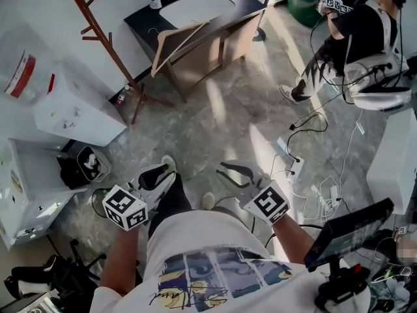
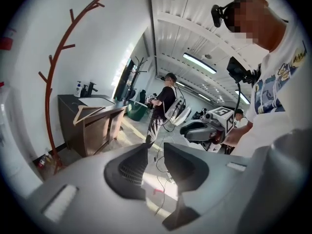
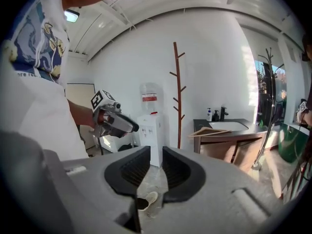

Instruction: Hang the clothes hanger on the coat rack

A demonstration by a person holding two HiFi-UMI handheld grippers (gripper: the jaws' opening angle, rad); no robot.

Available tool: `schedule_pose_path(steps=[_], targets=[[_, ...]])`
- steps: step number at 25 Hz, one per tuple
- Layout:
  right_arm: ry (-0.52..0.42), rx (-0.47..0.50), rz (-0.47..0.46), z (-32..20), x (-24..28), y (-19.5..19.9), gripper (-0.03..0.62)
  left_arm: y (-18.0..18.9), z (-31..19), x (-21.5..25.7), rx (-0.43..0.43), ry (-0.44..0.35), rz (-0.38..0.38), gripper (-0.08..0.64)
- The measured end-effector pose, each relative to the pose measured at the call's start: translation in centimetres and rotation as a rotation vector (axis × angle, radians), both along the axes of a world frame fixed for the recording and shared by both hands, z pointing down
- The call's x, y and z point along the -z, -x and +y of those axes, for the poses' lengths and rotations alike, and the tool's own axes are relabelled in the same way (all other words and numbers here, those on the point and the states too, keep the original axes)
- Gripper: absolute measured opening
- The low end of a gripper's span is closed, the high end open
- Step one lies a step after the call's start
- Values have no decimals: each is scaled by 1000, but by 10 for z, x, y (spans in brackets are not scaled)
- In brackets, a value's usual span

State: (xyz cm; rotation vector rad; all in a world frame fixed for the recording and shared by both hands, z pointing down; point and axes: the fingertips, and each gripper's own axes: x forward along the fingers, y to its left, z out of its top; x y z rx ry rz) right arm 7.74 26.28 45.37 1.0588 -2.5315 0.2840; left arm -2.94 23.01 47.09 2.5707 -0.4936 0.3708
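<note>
The left gripper [image 2: 155, 155] had its jaws slightly apart, with nothing between them. The clothes hanger [image 2: 89, 114] lay on the cabinet [image 2: 97, 130], beside the coat rack [image 2: 52, 77].

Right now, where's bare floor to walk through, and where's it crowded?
Bare floor lies in front of the cabinet, up to the coat rack's foot. Crowded: cables on the right, bag and dispenser on the left.

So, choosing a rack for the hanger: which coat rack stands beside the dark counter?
The reddish-brown wooden coat rack against the white wall, left of the dark counter; the black coat rack stands far off beyond it.
</note>
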Motion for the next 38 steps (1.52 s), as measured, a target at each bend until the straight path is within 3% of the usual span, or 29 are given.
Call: schedule_pose_path(steps=[4, 8, 13, 22, 27, 31, 38], targets=[[23, -76, -3, -38, -16, -10, 78, 14, -75, -25, 26, 19, 0, 118], [37, -162, 33, -88, -21, -20, 80, 23, -165, -46, 70, 82, 47, 137], [44, -228, 52, -150, -8, -8, 80, 27, -264, -77, 68, 135, 35, 152], [98, -298, 94, -230, -13, 24, 80, 24, -401, -151, 119, 338, 123, 195], [154, -326, 108, -245, -18, 24, 80, 9, -445, -196, 173, 524, 223, 225], [176, -345, 135, -255, -19, 17, 80, -5, -464, -222, 230, 717, 385, 279], [200, -372, 185, -264, -20, 2, 79, -32, -477, -243, 282, 899, 582, 280]])
